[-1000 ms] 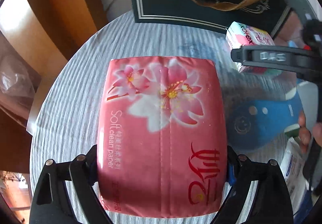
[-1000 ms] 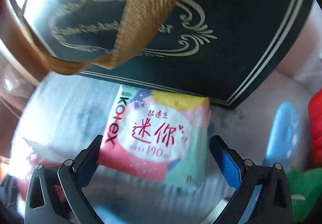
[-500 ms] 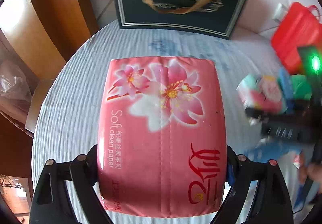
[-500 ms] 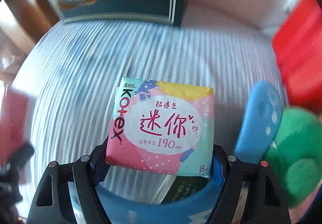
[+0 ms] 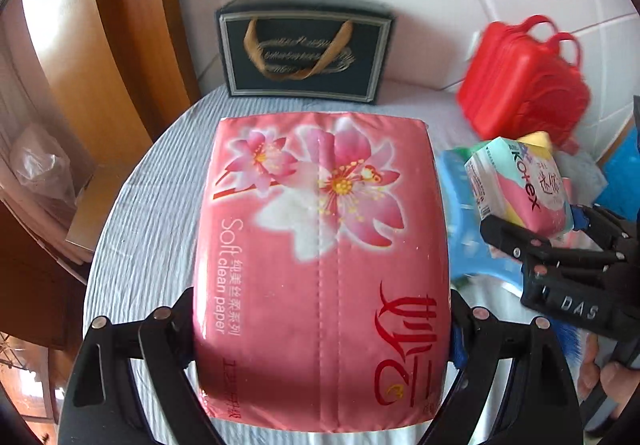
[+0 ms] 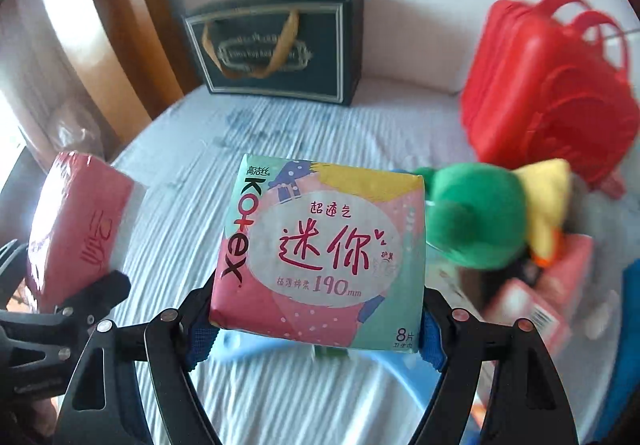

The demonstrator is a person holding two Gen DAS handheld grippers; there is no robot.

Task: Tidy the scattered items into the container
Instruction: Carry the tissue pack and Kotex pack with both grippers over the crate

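Observation:
My left gripper (image 5: 320, 329) is shut on a large pink tissue pack (image 5: 320, 253) with flower print, held above the striped cloth. The pack also shows in the right wrist view (image 6: 76, 225), at the far left. My right gripper (image 6: 316, 321) is shut on a small Kotex pad pack (image 6: 320, 249). In the left wrist view that pack (image 5: 520, 185) and the right gripper (image 5: 532, 229) sit to the right, over a blue container (image 5: 464, 213). The container's blue rim (image 6: 384, 365) shows under the pad pack.
A dark gift bag (image 5: 304, 53) with a gold ribbon handle stands at the back by the wall. A red plastic case (image 6: 548, 85) stands at the back right. A green and yellow plush toy (image 6: 488, 213) and pink boxes (image 6: 540, 301) lie by the container. A wooden bedframe (image 5: 120, 45) rises on the left.
Both grippers pulled back and up from the gift bag, which now looks smaller. My right gripper carried the pad pack from beside the bag to over the blue container.

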